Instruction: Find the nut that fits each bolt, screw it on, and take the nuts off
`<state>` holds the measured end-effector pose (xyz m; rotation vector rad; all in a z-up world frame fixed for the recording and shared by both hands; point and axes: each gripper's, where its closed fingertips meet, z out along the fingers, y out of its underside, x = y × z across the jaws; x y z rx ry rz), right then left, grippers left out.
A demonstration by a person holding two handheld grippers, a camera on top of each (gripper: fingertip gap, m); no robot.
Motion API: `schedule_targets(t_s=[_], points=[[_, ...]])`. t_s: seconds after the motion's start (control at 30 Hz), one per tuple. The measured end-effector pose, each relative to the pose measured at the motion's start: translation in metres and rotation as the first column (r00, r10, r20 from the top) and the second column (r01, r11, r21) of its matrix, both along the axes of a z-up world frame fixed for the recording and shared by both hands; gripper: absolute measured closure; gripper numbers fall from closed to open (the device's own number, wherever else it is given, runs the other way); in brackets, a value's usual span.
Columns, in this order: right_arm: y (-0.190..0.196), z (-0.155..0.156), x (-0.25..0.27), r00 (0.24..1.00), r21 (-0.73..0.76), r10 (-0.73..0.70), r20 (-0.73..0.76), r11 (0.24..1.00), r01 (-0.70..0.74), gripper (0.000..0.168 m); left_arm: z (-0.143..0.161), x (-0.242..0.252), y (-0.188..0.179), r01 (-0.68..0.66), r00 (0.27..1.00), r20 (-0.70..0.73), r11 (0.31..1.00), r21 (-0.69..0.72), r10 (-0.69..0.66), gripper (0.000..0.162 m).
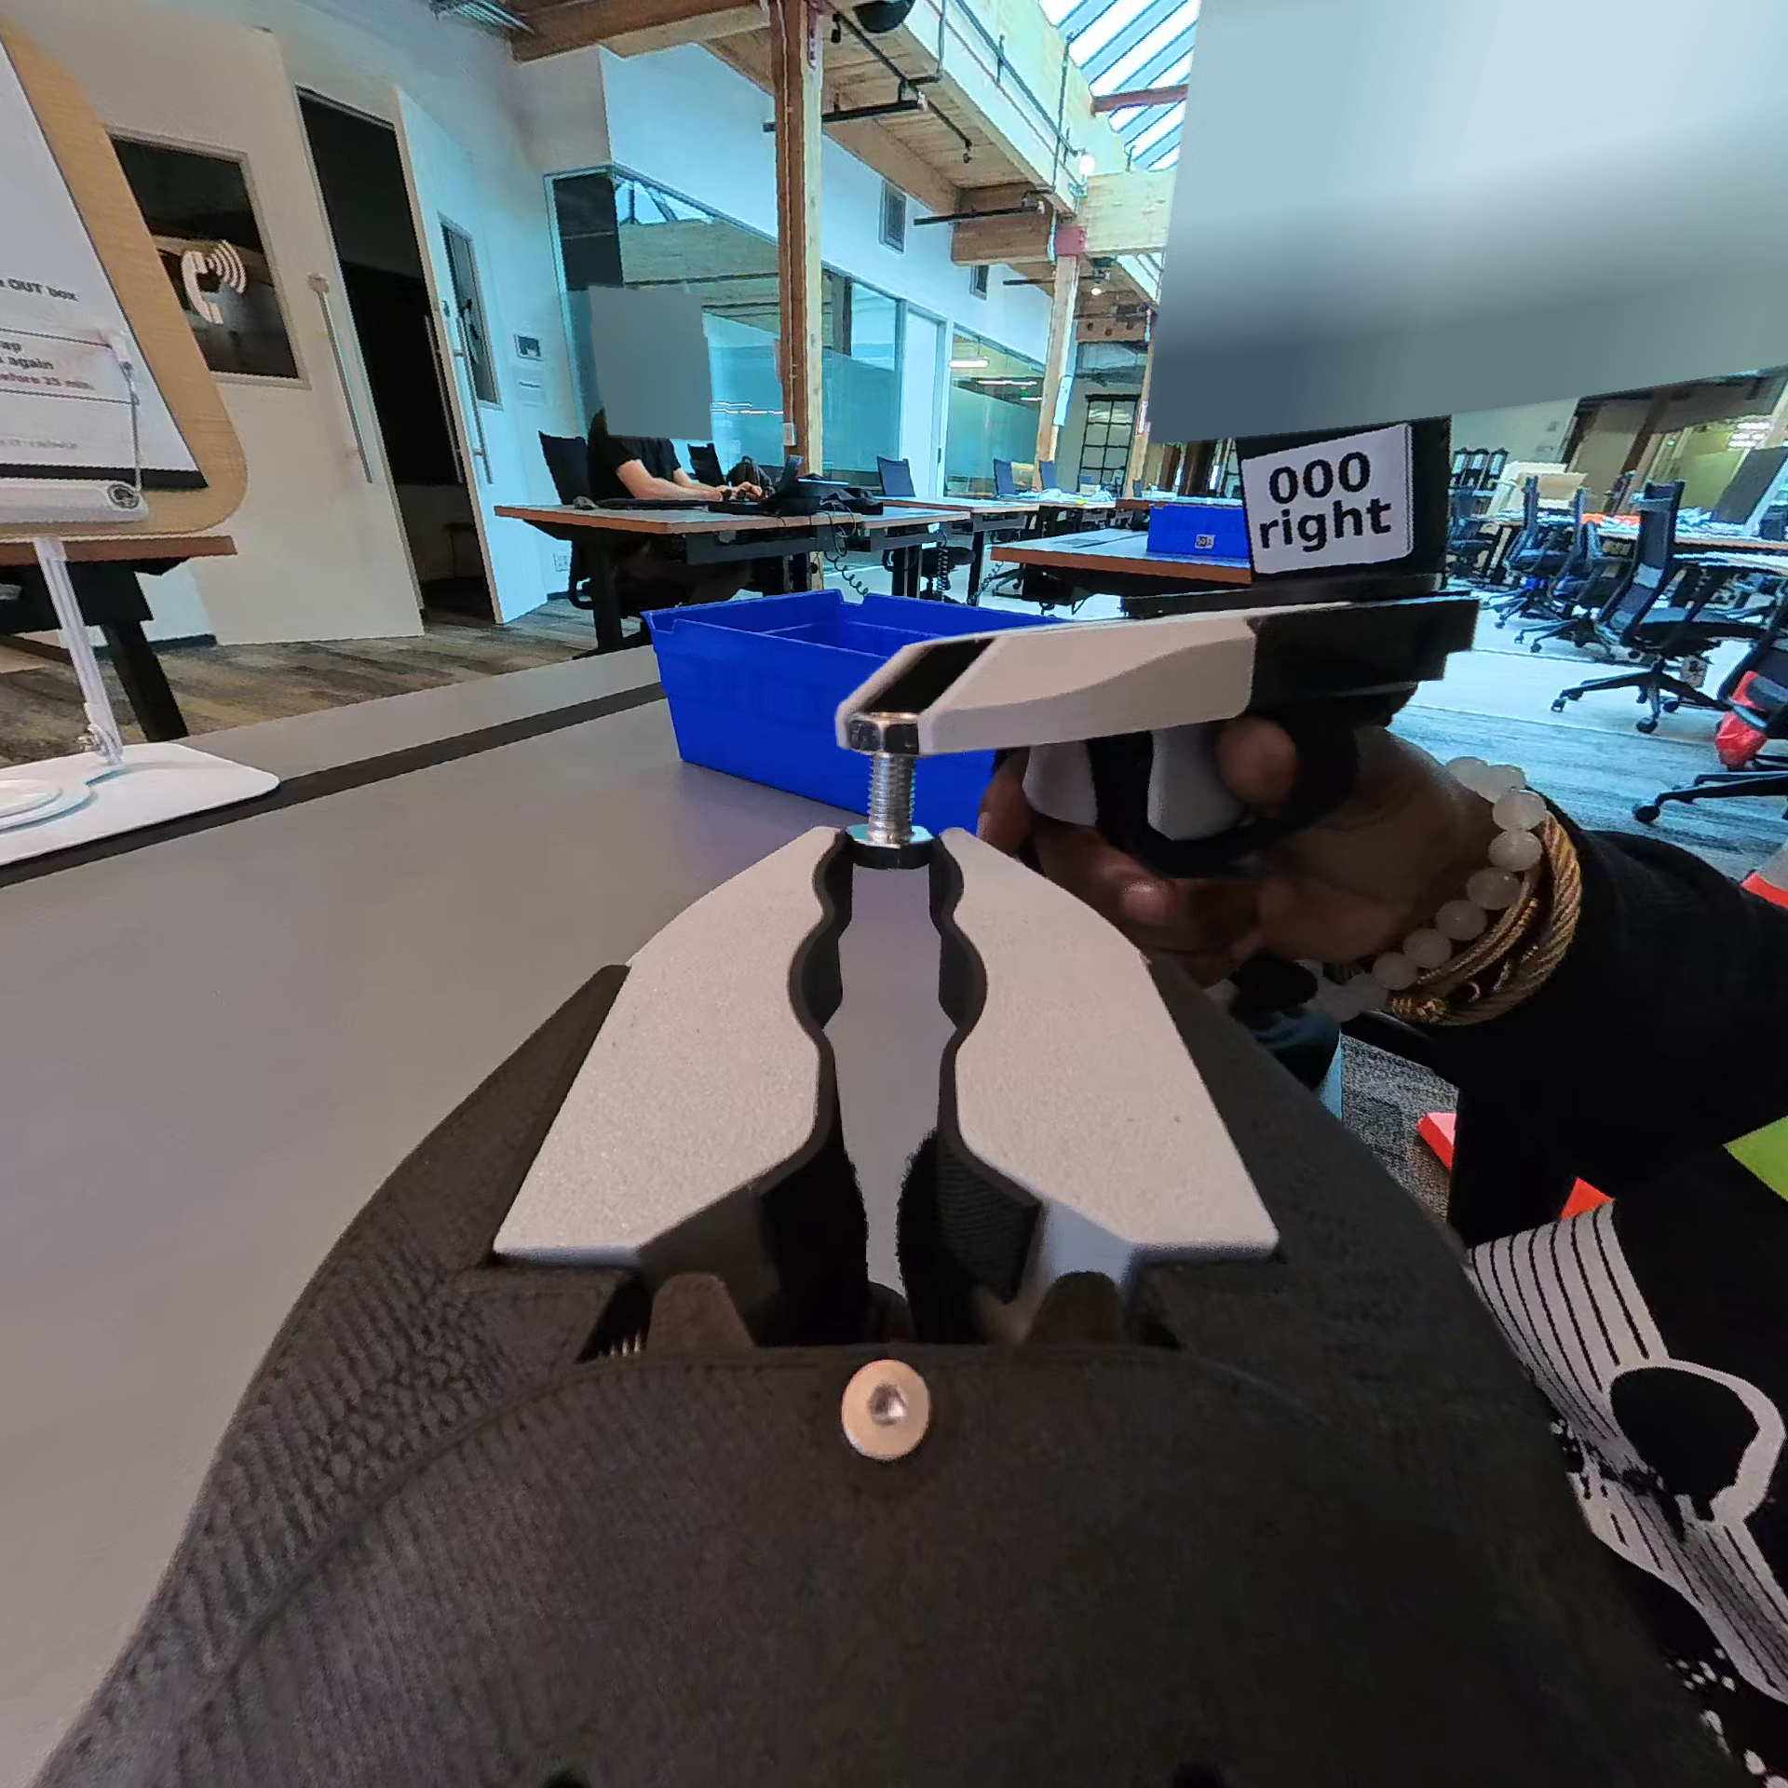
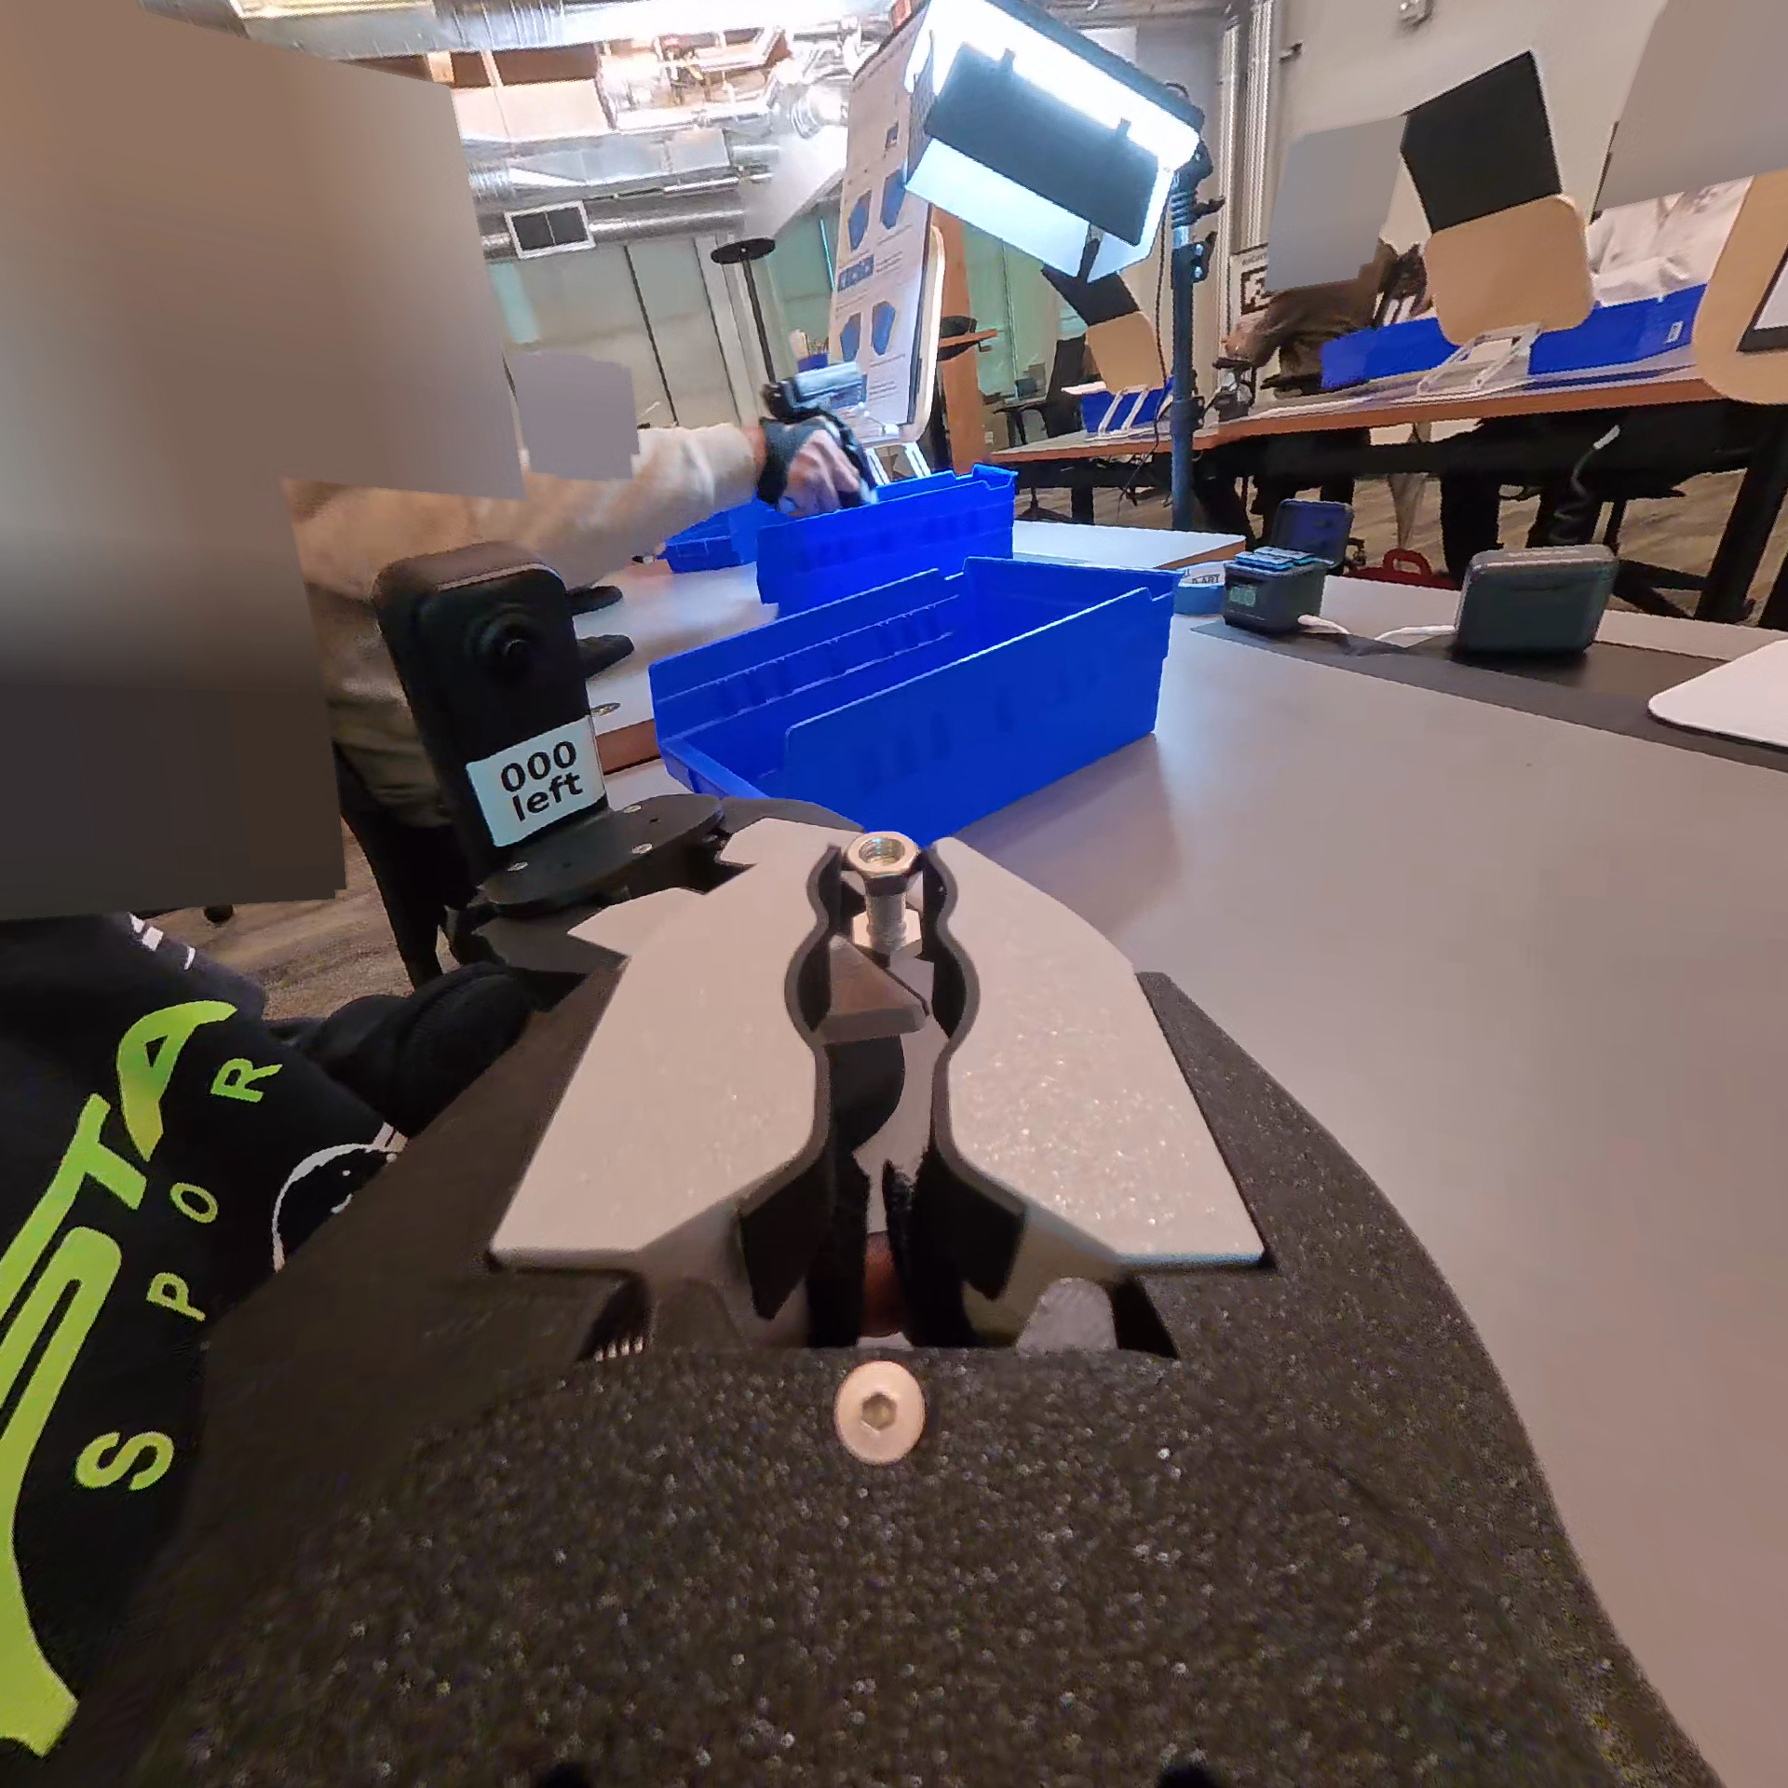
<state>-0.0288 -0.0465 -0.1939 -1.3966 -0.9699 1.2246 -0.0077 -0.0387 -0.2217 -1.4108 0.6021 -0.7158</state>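
Note:
A silver bolt [image 1: 890,789] stands upright above the grey table [image 1: 290,968], hex head up. My right gripper [image 1: 876,721] comes in level from the right and is shut on the bolt's head [image 1: 879,732]. My left gripper [image 1: 888,851] is shut on a silver hex nut [image 1: 888,847] at the lower end of the thread. In the right wrist view my right gripper [image 2: 880,861] pinches the head [image 2: 880,856]. The thread [image 2: 882,909], the nut [image 2: 876,934] and the dark tips of the left gripper [image 2: 868,987] show through the gap between its fingers.
An open blue divided bin [image 1: 774,697] sits on the table just behind the bolt; it also shows in the right wrist view [image 2: 919,697]. A sign stand [image 1: 97,755] is at the far left. Another person reaches into a second blue bin [image 2: 880,542]. Small devices [image 2: 1538,600] sit far right. The tips of both grippers are at nearly the same place.

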Motion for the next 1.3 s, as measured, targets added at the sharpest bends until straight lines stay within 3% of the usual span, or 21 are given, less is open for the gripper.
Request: schedule_targets(t_s=[0.13, 0.27, 0.53, 0.7, 0.83, 0.97, 1.07, 1.17, 1.3], points=[[-0.003, 0.0, 0.002, 0.999, 0.03, 0.041, 0.014, 0.999, -0.042, 0.153, 0.0, 0.003, -0.004, 0.054, 0.999, 0.002, 0.998, -0.011, -0.054, 0.146], [-0.014, 0.002, 0.005, 0.991, 0.079, 0.134, 0.02, 0.988, -0.135, 0.153, 0.002, 0.009, -0.018, 0.224, 0.974, 0.048, 0.974, -0.041, -0.222, 0.147], [-0.04, 0.014, 0.01, 0.956, 0.212, 0.293, 0.004, 0.934, -0.287, 0.152, 0.005, 0.016, -0.05, 0.569, 0.817, 0.207, 0.809, -0.145, -0.538, 0.147], [-0.036, 0.021, 0.018, 0.963, 0.242, 0.271, 0.006, 0.934, -0.264, 0.152, 0.007, 0.015, -0.05, 0.56, 0.821, 0.211, 0.819, -0.123, -0.53, 0.147], [-0.01, 0.024, 0.035, 0.99, 0.225, 0.136, 0.033, 0.964, -0.14, 0.152, 0.009, 0.009, -0.04, 0.457, 0.881, 0.175, 0.886, -0.077, -0.439, 0.147], [0.044, 0.027, 0.083, 0.98, 0.194, -0.154, 0.123, 0.973, 0.128, 0.152, 0.011, -0.002, -0.027, 0.328, 0.936, 0.147, 0.944, -0.035, -0.32, 0.147], [0.089, 0.025, 0.141, 0.892, 0.194, -0.399, 0.211, 0.912, 0.362, 0.152, 0.01, -0.006, -0.023, 0.309, 0.94, 0.167, 0.95, -0.047, -0.297, 0.147], [0.125, 0.016, 0.201, 0.756, 0.201, -0.578, 0.307, 0.816, 0.542, 0.152, 0.01, -0.006, -0.023, 0.301, 0.943, 0.166, 0.953, -0.043, -0.29, 0.146], [0.158, -0.01, 0.259, 0.576, 0.19, -0.672, 0.466, 0.712, 0.676, 0.152, 0.009, -0.005, -0.023, 0.296, 0.946, 0.149, 0.954, -0.044, -0.287, 0.147]])
